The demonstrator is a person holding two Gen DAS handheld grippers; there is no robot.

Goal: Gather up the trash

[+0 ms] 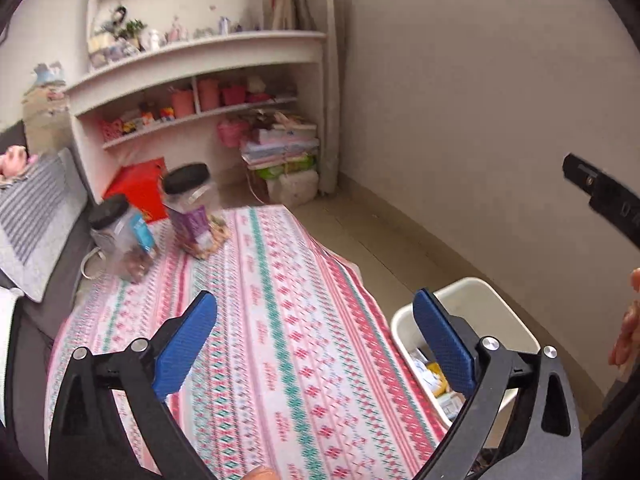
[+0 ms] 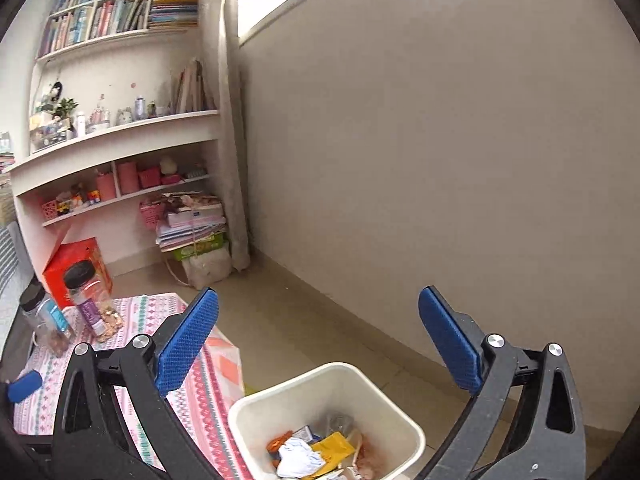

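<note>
Trash [image 2: 316,450] seen piled in white bin [image 2: 280,396], set on floor just beside table's right edge. Left gripper [image 1: 316,344] held over patterned tablecloth [image 1: 280,320], jaws spread wide, nothing between pads. Right gripper [image 2: 320,344] held above bin, jaws likewise wide, empty. Two black-lidded jars [image 1: 188,208] stood near table's far left corner.

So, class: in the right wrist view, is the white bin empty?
No: the white bin holds crumpled paper and coloured wrappers.
</note>
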